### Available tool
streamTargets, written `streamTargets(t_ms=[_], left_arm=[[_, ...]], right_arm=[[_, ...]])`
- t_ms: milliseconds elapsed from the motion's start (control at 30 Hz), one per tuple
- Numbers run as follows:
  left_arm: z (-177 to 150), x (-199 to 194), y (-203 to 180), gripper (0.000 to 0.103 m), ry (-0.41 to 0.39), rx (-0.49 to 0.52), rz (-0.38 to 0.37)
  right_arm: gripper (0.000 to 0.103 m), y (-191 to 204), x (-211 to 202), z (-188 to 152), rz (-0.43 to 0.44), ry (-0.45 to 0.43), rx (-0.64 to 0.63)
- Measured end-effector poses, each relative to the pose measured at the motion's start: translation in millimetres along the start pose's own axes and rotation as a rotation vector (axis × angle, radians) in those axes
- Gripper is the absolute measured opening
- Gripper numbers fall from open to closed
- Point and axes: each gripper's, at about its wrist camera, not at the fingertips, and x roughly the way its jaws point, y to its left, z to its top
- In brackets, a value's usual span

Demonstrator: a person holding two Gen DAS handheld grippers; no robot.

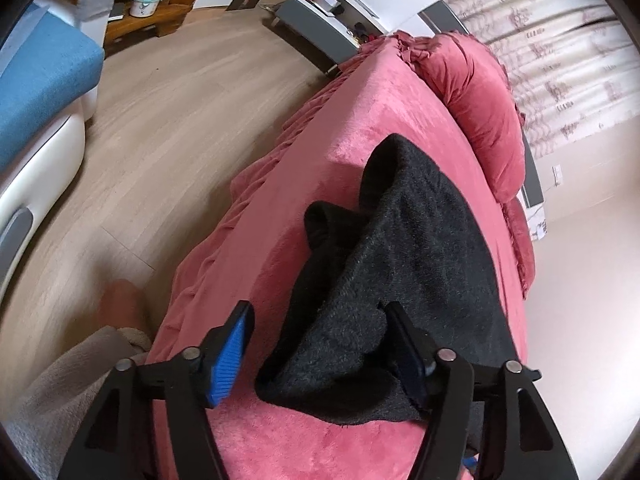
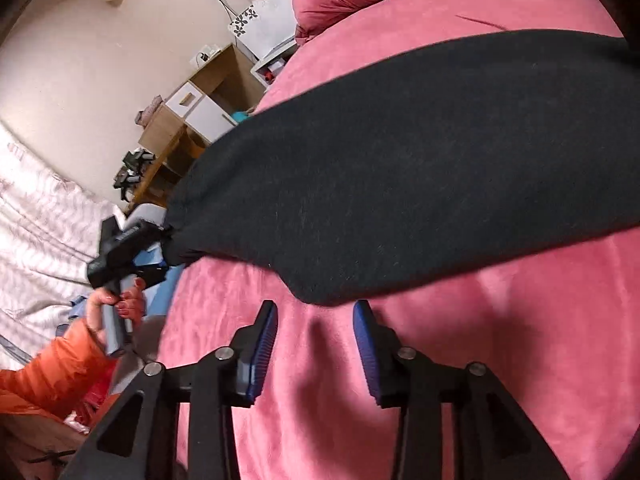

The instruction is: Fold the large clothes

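A large dark grey knit garment (image 1: 404, 264) lies on a pink bed (image 1: 320, 128). In the left wrist view my left gripper (image 1: 320, 328) is open, its jaws wide around the garment's bunched near end; the cloth drapes over the right finger (image 1: 404, 344). In the right wrist view the garment (image 2: 400, 168) stretches flat across the bed (image 2: 480, 340). My right gripper (image 2: 316, 320) is open and empty just short of the garment's near edge. The left gripper body (image 2: 124, 248) shows at the garment's left end, its fingertips hidden by cloth.
A pink pillow (image 1: 480, 112) lies at the bed's head. A white and grey bedside unit (image 1: 340, 12) and wood floor (image 1: 160, 120) lie beyond the bed. A blue and white seat (image 1: 36, 96) stands left. A wooden desk (image 2: 188, 128) stands by the wall.
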Motion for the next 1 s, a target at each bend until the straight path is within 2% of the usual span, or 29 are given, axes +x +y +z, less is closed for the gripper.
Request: streamTargets(t_ms=[100,200,233,300,333,367,433,533,600,700,767,800,867,900,933,1000], left_arm=[[-1.5,-3.8,-1.0,0.074,-0.029,-0.020,-0.012],[-0.2,-2.3,-5.5,0.071,-0.021,-0.002,0.010],[0.2,-2.6,-8.8,0.056,-0.012,0.013,0.003],[0.7,-6.8,-18.8,0.050,-0.004,0.086,0.014],[0.7,-9.5,-23.6,0.045,0.001,0.125,0.017],[-0.5,-13.4,-28.3,0.041,0.010,0.169,0.015],[-3.2,-21.3,-30.3,0.036,0.028,0.191,-0.012],[-11.6,-34.8,-23.3,0.034,0.064,0.176,-0.068],[-23.4,-37.2,-15.1,0.034,0.087,0.202,-0.044],[-38.4,-33.7,-6.4,0.043,0.080,0.246,0.000],[-38.0,-35.9,-5.4,0.068,0.058,0.207,0.013],[-37.0,-37.9,-4.6,0.072,0.050,0.183,0.016],[-31.3,-42.9,-3.4,0.081,0.026,0.138,0.001],[-27.8,-43.9,-2.2,0.083,0.014,0.121,-0.001],[-23.4,-43.1,-0.3,0.085,-0.003,0.093,0.004],[-15.7,-34.9,3.8,0.086,-0.011,0.042,0.023]], right_arm=[[0.042,10.9,21.0,8.2,-0.046,-0.039,-0.025],[0.044,17.6,35.5,19.2,-0.097,-0.123,-0.075],[0.034,21.3,40.3,21.4,-0.112,-0.141,-0.107],[0.020,26.3,44.0,24.9,-0.146,-0.120,-0.139],[0.008,23.0,35.0,27.5,-0.113,-0.119,-0.135],[0.007,17.0,17.1,29.8,-0.064,-0.137,-0.135],[0.005,17.0,-13.7,32.3,0.028,-0.160,-0.176],[0.003,33.5,-47.8,28.6,0.029,-0.107,-0.333],[0.003,38.4,-59.9,21.4,0.035,-0.050,-0.393],[0.003,28.9,-52.6,6.1,0.025,0.022,-0.404],[0.003,15.3,-26.8,-5.7,-0.008,0.087,-0.350],[0.004,8.2,-12.6,-12.1,-0.053,0.118,-0.328],[0.004,0.4,3.9,-22.2,-0.061,0.147,-0.278],[0.010,0.6,4.7,-24.4,-0.067,0.128,-0.265],[0.024,0.9,2.0,-25.6,-0.070,0.101,-0.243],[0.036,-0.1,-3.6,-25.3,-0.070,0.048,-0.198]])
